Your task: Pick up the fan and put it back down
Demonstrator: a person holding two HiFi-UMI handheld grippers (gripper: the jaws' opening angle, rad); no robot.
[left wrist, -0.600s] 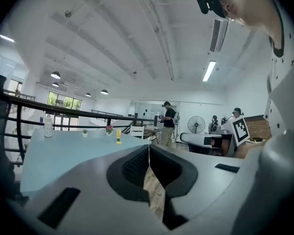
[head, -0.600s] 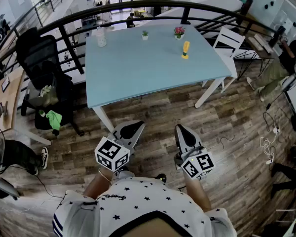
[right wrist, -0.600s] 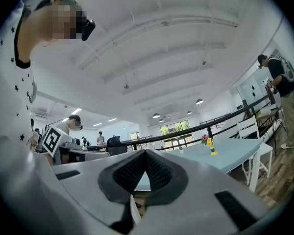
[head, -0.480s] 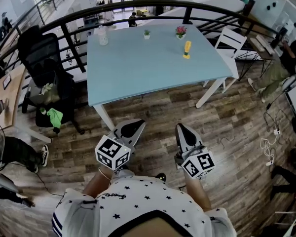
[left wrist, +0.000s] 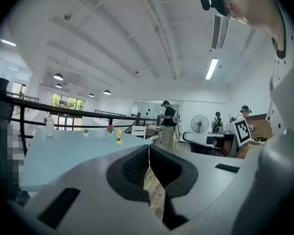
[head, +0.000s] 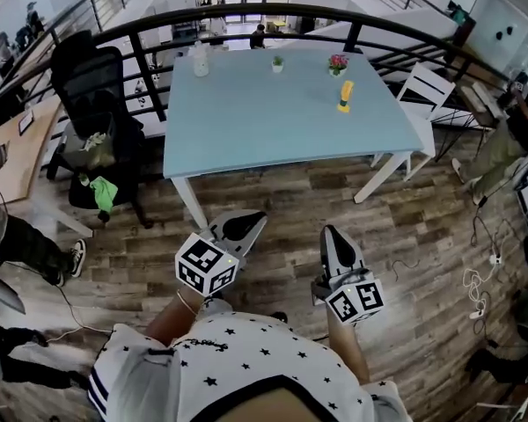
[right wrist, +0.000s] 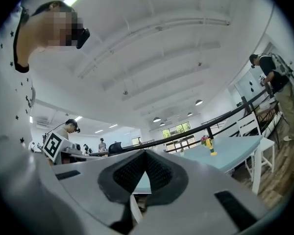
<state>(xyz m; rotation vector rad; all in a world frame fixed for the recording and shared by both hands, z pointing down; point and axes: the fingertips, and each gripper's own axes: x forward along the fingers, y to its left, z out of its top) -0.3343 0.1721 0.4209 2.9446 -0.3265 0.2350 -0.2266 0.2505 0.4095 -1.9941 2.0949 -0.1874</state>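
since the earlier frame the whole head view has slid: the light blue tabletop (head: pixel 273 126) and the black office chair (head: pixel 92 82) now sit a little further right in the picture, and both tongs have drifted slightly right with them. left tongs (head: pixel 246 225) and right tongs (head: pixel 332 240) hang side by side over the wooden floor (head: pixel 282 196), short of the tabletop's near edge, touching nothing. in the left gripper view the left tongs (left wrist: pixel 148 151) are pressed together at the tips with nothing between them; in the right gripper view the right tongs (right wrist: pixel 145 154) are likewise closed and empty. the fan (head: pixel 344 96), yellow and upright, stands on the tabletop well ahead of the tongs, beyond the right tongs and slightly to their right, near the far right corner. just past the fan is a pink flower pot (head: pixel 338 62); a small green plant (head: pixel 277 62) stands far ahead between the two tongs, and a bottle (head: pixel 200 60) far ahead of the left tongs, slightly to their left
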